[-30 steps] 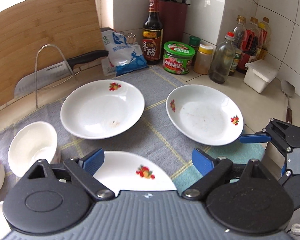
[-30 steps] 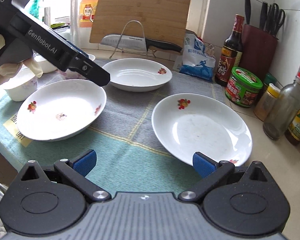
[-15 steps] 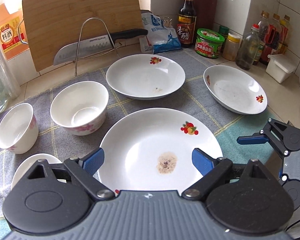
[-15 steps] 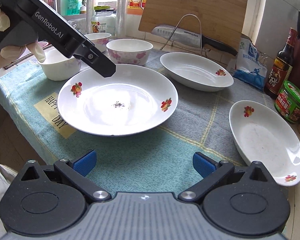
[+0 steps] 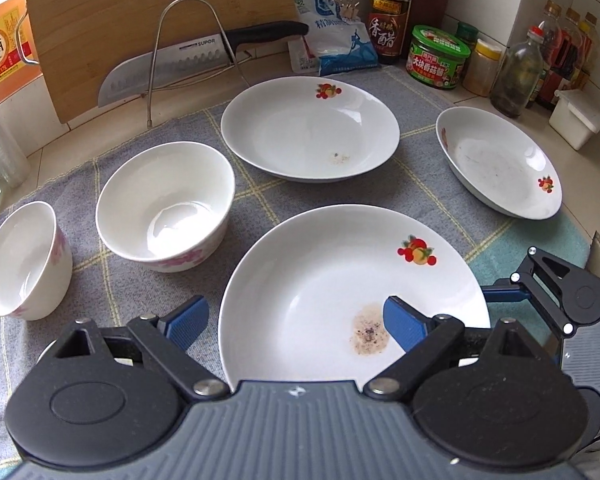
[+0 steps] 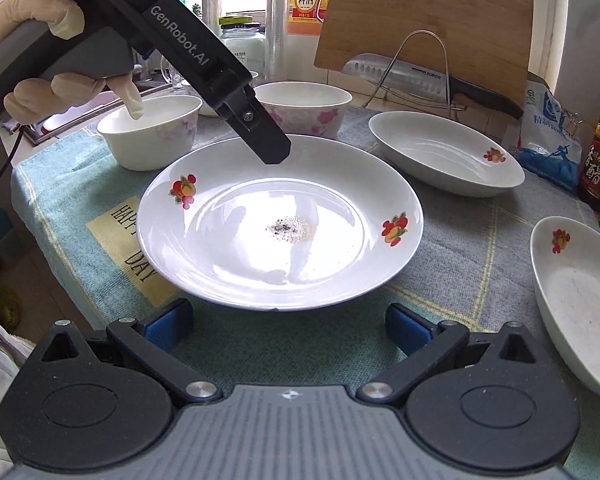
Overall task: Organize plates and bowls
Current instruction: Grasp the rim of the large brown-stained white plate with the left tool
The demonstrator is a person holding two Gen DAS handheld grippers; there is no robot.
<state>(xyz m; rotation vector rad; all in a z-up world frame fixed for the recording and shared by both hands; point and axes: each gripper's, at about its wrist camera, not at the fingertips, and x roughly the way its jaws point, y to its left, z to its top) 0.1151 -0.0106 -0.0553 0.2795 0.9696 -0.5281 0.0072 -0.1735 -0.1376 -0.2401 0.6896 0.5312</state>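
Note:
A large white plate (image 5: 340,280) with fruit prints and a brown stain lies on the cloth. My left gripper (image 5: 296,322) hangs open just over its near rim, nothing between the pads. In the right wrist view the same plate (image 6: 280,220) sits ahead of my open right gripper (image 6: 288,328), which is empty. The left gripper (image 6: 270,148), held by a gloved hand (image 6: 60,92), hovers over the plate's far rim. Two deeper plates (image 5: 310,132) (image 5: 500,164) lie behind and to the right. Two pink-flowered bowls (image 5: 164,204) (image 5: 20,260) stand at the left.
A cutting board (image 5: 160,20) and a knife (image 5: 172,64) on a wire rack stand at the back. A salt bag (image 5: 332,40), vinegar bottle (image 5: 390,12), green jar (image 5: 438,58), more bottles and a white box (image 5: 576,120) line the right wall. The cloth's front edge (image 6: 40,216) drops off.
Both views have swung from the two deeper plates onto the large plate. The left gripper has come lower and nearer over it. Both grippers stay open.

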